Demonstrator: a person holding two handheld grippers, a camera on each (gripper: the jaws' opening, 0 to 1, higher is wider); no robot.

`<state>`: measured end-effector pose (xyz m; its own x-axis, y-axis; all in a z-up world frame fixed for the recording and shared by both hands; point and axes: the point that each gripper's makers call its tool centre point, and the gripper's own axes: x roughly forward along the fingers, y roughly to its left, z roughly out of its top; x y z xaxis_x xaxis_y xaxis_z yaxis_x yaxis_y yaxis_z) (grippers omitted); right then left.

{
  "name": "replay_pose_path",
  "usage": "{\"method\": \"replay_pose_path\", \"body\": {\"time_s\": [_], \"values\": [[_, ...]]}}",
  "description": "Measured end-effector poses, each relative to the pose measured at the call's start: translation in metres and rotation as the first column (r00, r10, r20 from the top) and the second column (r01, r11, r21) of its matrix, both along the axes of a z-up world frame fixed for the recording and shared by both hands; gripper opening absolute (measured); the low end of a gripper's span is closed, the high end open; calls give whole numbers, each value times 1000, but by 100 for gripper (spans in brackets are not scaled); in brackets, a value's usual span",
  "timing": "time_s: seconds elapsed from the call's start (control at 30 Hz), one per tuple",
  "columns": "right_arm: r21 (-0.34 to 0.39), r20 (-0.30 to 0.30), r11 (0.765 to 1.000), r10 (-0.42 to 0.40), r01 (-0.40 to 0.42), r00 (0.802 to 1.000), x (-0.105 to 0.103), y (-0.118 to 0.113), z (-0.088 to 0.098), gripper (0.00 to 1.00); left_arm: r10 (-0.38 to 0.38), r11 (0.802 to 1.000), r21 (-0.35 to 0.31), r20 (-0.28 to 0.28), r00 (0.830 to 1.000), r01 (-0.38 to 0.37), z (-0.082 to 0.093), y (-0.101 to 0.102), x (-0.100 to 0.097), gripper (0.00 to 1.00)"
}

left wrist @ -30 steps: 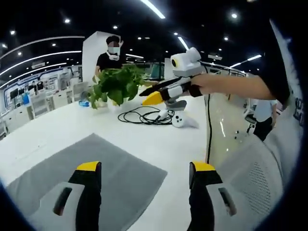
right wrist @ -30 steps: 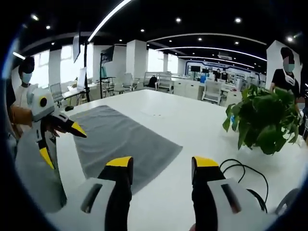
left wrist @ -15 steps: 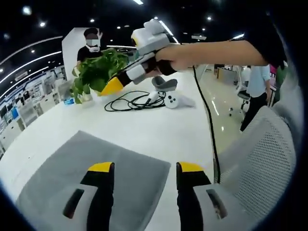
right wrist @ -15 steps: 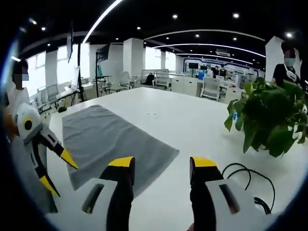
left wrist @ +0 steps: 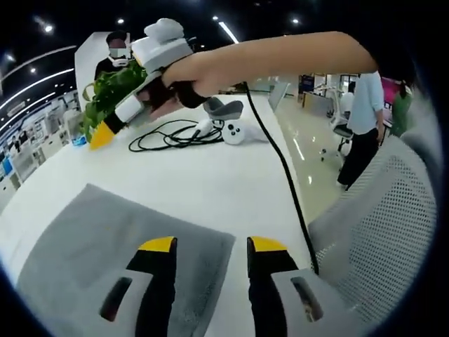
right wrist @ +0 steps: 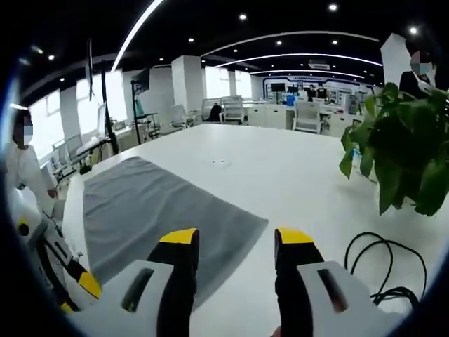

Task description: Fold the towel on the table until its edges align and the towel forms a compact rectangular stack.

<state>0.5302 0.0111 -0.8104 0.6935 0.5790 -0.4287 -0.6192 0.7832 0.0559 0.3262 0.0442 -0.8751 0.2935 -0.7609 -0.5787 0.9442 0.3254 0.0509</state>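
On white table [right wrist: 280,175], gray towel [right wrist: 151,210] spread flat, near corner cut off behind jaws in both views. Left gripper [left wrist: 210,247] above towel edge, jaws a little apart, holding nothing. Right gripper [right wrist: 235,239] likewise, jaws apart and bare. No readable writing.

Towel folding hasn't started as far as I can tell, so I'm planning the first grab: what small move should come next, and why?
Probably lower the left gripper onto the near corner of the towel and close on it. The grey towel lies flat and unfolded on the white table, the left jaws stand open just above that corner, and the right gripper hangs open above the towel's other end, holding nothing.
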Motion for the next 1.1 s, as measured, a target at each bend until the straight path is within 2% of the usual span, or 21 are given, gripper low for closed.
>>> {"method": "replay_pose_path", "body": {"time_s": [0.17, 0.23, 0.4, 0.63, 0.83, 1.1], "values": [[9, -15, 1000, -21, 21, 1000, 13, 2, -10, 42, -9, 1000, 14, -8, 1000, 9, -8, -7, -2, 35], [27, -37, 999, -40, 41, 999, 15, 4, -14, 41, -8, 1000, 10, -10, 1000, 8, -9, -9, -2, 34], [35, -44, 998, -43, 44, 998, 21, 12, -21, 40, -29, 1000, -2, -28, 999, 29, -14, -20, -7, 30], [28, -69, 998, -58, 60, 996, 32, 11, -37, 38, -16, 1000, -4, -48, 999, 15, -19, -23, -8, 30], [26, -84, 992, -118, 120, 989, 45, 8, -49, 38, -13, 1000, -3, -58, 998, 12, -25, -27, -10, 30], [11, -104, 992, -121, 122, 987, 59, 14, -64, 36, -21, 999, 23, -57, 998, 22, -34, -25, -12, 27]]}}
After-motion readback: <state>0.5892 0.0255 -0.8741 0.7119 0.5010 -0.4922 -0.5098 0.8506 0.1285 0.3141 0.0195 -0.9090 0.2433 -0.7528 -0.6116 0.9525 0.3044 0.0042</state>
